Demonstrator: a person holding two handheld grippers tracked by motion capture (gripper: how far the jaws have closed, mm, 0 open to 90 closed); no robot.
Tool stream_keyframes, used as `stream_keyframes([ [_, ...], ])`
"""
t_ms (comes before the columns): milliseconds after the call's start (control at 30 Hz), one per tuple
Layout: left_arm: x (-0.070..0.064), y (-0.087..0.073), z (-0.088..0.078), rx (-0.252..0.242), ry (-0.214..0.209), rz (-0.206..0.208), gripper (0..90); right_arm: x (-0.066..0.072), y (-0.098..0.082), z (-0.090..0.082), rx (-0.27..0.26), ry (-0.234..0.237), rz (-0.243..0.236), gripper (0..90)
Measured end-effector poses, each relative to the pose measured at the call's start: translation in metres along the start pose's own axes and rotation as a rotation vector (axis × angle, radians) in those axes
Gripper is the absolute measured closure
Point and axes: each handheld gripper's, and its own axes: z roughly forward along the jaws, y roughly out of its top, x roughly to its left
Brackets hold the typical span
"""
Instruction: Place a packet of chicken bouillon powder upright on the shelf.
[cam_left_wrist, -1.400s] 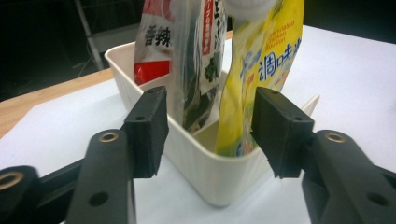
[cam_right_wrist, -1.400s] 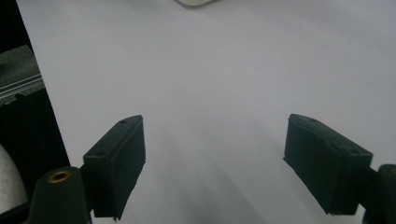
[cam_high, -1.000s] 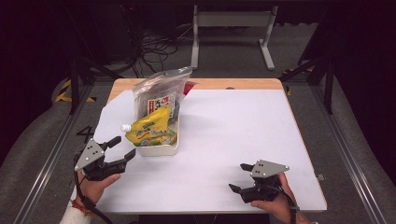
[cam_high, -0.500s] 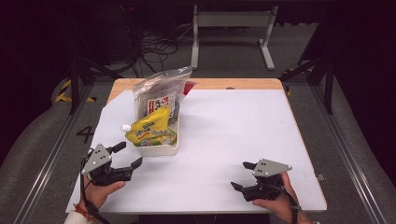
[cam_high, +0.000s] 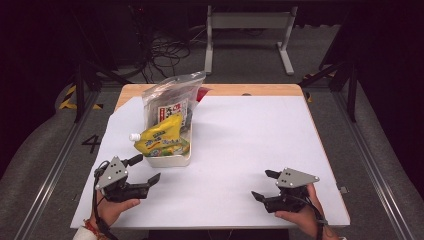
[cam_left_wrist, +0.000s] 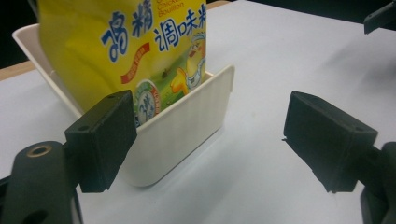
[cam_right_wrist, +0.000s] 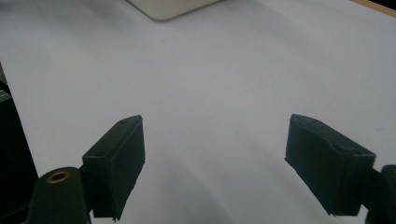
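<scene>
The yellow spouted plastic sauce pouch (cam_high: 161, 139) stands in the cream plastic tub (cam_high: 170, 160), against a clear printed bag (cam_high: 172, 100); packing looks done. Just beside the tub, the left claw (cam_high: 146, 169) has just been opening, empty. Well apart from the tub, the right claw (cam_high: 262, 185) is spread, empty.

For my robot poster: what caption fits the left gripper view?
Open left tongs face a cream tub holding a yellow seasoning pouch on a white table.
</scene>
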Motion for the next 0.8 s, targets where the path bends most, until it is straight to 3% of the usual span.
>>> stream_keyframes([
  [600,-0.02,0.002,0.02,0.043,-0.079,0.045,15.3,-0.006,-0.003,-0.003,0.014,-0.043,-0.009,19.4],
  [800,-0.028,0.0,0.03,0.088,-0.097,0.084,14.9,-0.008,-0.004,-0.004,0.018,-0.059,-0.013,19.4],
])
